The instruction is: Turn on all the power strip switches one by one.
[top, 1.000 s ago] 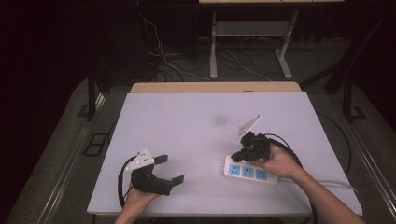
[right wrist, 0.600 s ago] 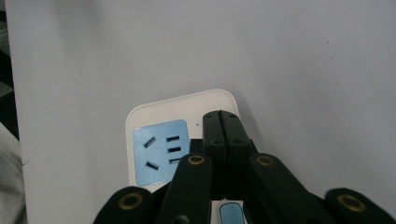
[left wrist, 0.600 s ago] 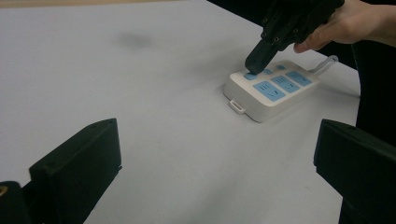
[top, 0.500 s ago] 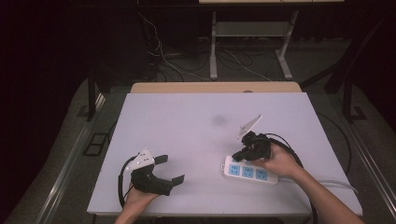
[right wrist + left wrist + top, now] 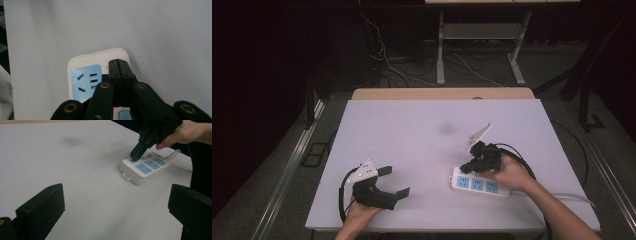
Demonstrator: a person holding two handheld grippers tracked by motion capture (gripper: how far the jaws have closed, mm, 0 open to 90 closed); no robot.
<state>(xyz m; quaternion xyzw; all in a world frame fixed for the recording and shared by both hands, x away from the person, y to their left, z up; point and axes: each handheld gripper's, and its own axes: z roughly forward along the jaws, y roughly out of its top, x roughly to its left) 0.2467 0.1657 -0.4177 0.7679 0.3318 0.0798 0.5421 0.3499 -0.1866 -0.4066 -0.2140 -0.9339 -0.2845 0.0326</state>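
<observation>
A white power strip with blue sockets lies flat at the front right of the white table. My right gripper is shut, and its joined tips press down on the strip's left end beside the first socket. In the right gripper view the closed jaws rest on the strip's white top next to a blue socket. My left gripper rests open at the front left, with nothing between its fingers. In the left gripper view it faces the strip and the right gripper.
The strip's white cord runs off toward the table's right edge. A faint dark smudge marks the table's middle. Beyond the far edge stand a metal desk frame and loose cables on the floor.
</observation>
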